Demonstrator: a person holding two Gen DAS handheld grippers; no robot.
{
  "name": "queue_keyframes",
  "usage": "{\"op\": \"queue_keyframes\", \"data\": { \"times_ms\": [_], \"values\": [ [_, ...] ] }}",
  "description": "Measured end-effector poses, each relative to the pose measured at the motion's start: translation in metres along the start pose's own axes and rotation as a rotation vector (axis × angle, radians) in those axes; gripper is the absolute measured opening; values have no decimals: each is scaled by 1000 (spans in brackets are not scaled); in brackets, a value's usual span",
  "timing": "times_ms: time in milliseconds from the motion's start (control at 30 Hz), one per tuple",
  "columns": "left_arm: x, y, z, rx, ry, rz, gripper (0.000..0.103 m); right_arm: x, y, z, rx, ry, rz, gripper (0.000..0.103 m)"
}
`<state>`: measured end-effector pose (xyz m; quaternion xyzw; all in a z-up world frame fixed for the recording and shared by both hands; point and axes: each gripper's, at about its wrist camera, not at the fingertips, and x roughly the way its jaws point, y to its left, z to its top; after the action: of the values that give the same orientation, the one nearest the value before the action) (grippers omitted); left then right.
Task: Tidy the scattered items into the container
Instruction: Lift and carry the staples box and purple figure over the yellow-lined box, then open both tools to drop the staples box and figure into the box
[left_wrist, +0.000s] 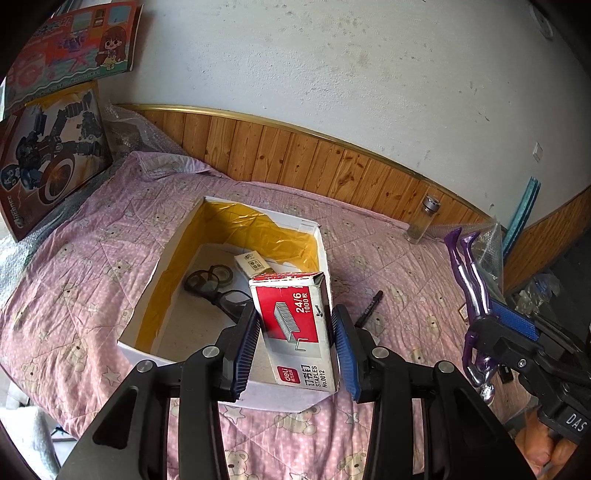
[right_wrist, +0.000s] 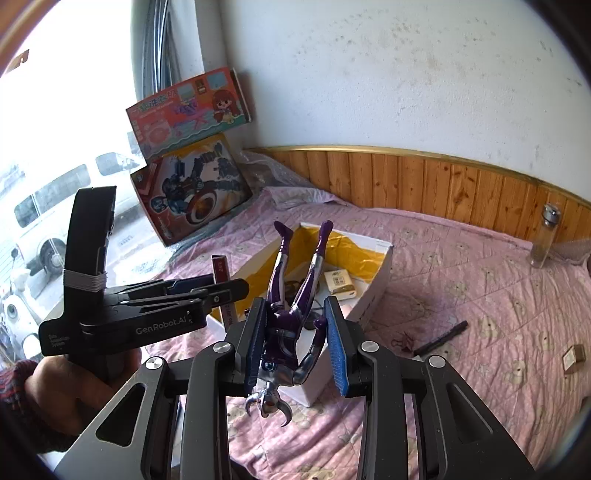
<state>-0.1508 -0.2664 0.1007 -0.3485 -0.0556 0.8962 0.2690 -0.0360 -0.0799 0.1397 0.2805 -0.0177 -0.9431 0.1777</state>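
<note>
Staple box (left_wrist: 299, 328) held upright between left gripper (left_wrist: 295, 332) jaws, slight gaps visible, over container (left_wrist: 147, 295). Purple figure (right_wrist: 291, 306) clamped head-down in right gripper (right_wrist: 297, 343) beside container. Release into container judged next.

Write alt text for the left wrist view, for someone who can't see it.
The left gripper has a red-and-white staples box between its blue pads, over a white yellow-lined cardboard box on a pink quilt. Inside lie glasses, tape and a small box. At right, the right gripper carries a purple figure feet-up; a black marker lies on the quilt.
</note>
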Motion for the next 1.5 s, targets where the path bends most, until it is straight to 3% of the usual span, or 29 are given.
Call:
{"op": "queue_keyframes", "data": {
  "times_ms": [533,933,1133,1500],
  "values": [
    [6,48,31,-36,-32,36,41,47,14,21,-36,41,32,33],
    [38,79,41,-61,7,57,41,103,10,20,-42,120,34,33],
    [59,85,38,-53,62,61,41,133,4,13,-29,188,42,33],
    [105,95,18,-24,233,81,41,187,-2,-5,10,330,55,33]
  ]
}}
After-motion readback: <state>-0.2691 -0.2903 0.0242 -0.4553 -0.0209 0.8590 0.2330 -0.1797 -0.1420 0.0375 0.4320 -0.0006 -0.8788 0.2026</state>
